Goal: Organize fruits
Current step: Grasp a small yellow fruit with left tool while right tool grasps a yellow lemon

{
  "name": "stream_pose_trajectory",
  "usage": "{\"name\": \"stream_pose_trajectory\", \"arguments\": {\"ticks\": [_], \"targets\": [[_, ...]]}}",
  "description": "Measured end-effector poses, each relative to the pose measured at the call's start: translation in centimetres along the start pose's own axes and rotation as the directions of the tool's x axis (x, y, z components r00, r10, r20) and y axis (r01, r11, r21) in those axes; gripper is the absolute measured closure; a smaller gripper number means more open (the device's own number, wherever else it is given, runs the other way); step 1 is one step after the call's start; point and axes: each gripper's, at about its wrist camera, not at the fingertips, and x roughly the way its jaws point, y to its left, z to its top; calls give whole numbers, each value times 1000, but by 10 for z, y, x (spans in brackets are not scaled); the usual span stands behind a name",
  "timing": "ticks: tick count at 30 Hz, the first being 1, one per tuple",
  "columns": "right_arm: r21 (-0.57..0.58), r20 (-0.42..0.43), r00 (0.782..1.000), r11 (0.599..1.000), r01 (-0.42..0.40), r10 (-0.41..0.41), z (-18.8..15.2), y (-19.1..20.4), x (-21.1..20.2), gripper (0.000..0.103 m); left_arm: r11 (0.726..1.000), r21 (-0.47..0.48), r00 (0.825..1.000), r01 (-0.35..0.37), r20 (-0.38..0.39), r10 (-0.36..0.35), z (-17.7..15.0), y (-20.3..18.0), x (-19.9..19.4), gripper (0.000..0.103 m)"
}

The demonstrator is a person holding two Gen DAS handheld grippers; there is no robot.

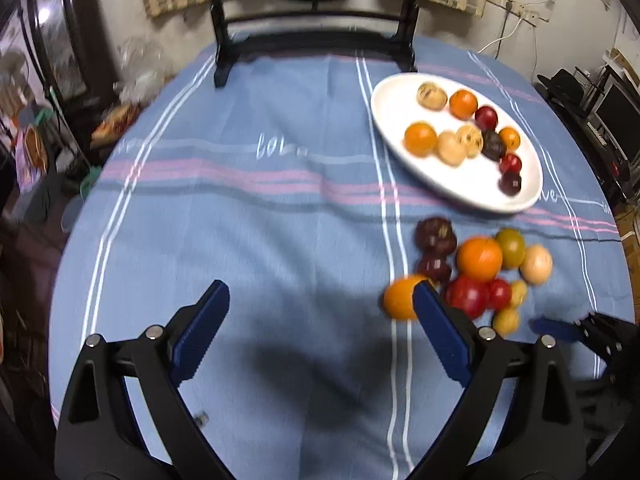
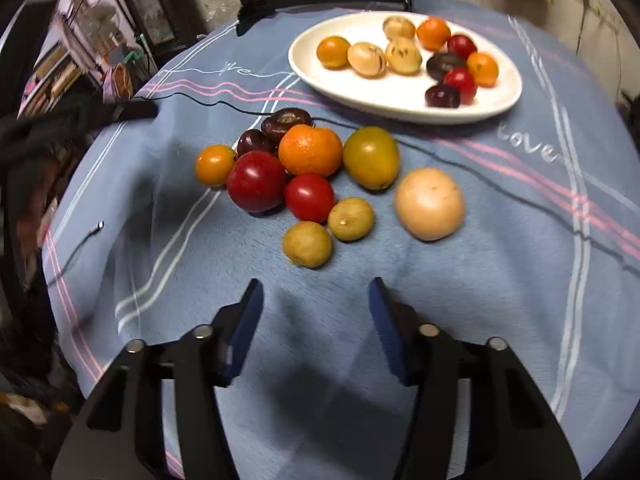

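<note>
A white oval plate (image 1: 388, 92) (image 2: 400, 94) at the far right of the table holds several small fruits: orange, tan, red and dark purple. In front of it a loose pile lies on the cloth: a big orange (image 2: 310, 156), a red fruit (image 2: 256, 181), a green-yellow one (image 2: 372, 158), a pale round one (image 2: 430, 204) and two small yellowish ones (image 2: 307, 244). My left gripper (image 1: 320, 292) is open and empty, left of the pile; a small orange (image 1: 398, 298) shows just behind its right finger. My right gripper (image 2: 316, 284) is open and empty, just short of the yellowish fruits.
A blue striped cloth (image 1: 260, 200) covers the round table. A black stand (image 1: 224, 60) rises at the far edge. A thin black cable (image 2: 208, 102) runs across the cloth between pile and plate. Cluttered shelves and furniture surround the table.
</note>
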Motion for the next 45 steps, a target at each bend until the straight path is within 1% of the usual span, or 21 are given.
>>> {"name": "stream_pose_trajectory", "arguments": {"ticks": [5,9,13,16,18,20,21,22,24,25,28,30,32,34,35,36,37,38,41,44,45], "targets": [[34,-15,999,999,-28,28,12,4,19,60,999,18,999,26,-35,-26,-18,-8,-1,9],[19,-9,999,999,-31,31,19,10,27,73,997,45,998,58,-39,-56,-19,-24,-4,9],[9,-4,998,998,-63,63,15,4,16,74,988,110,994,106,-32,-103,-15,-53,-10,9],[30,19,998,997,-66,65,5,-10,-4,74,965,207,987,161,-20,-160,-16,-86,-14,9],[74,44,998,996,-52,49,-5,-27,-19,74,940,290,983,179,-10,-184,-20,-109,-14,9],[135,54,998,990,-44,37,-14,-47,-30,74,898,397,978,188,5,-207,-27,-138,-11,11],[159,58,998,987,-37,28,-18,-55,-33,74,876,445,977,186,14,-214,-31,-149,-9,15],[183,61,998,983,-31,20,-22,-62,-36,74,844,502,974,186,18,-225,-36,-162,-5,17],[224,68,997,974,-34,19,-29,-73,-41,74,804,559,968,200,13,-249,-39,-175,3,31],[236,73,997,971,-36,19,-31,-77,-43,74,791,574,967,209,2,-256,-41,-179,9,33],[252,85,996,967,-38,17,-34,-82,-47,74,787,570,963,237,-33,-266,-37,-180,25,45],[259,100,995,965,-46,20,-36,-85,-52,74,776,590,968,223,-39,-248,-34,-184,33,51],[275,107,994,960,-62,34,-36,-88,-49,74,735,650,973,193,-28,-231,-32,-195,37,55],[284,107,994,957,-65,35,-35,-91,-47,74,696,695,977,181,-48,-206,-32,-206,43,67],[288,103,994,956,-65,37,-37,-93,-46,74,672,726,985,148,-47,-167,-33,-211,50,70],[290,100,994,955,-64,36,-37,-94,-46,74,654,745,989,131,-49,-141,-32,-213,54,70],[291,99,994,955,-64,36,-37,-94,-45,74,646,752,989,132,-59,-133,-31,-214,55,72],[291,100,994,954,-65,37,-36,-96,-45,74,646,751,989,137,-68,-132,-29,-213,54,78],[289,110,993,955,-64,33,-32,-98,-47,74,668,717,978,200,-108,-177,-23,-199,48,79],[286,131,991,955,-72,36,-27,-97,-53,74,726,628,958,280,-136,-251,-17,-175,35,79],[283,136,990,956,-76,38,-25,-96,-53,74,743,605,956,287,-133,-261,-16,-170,32,79]]}}
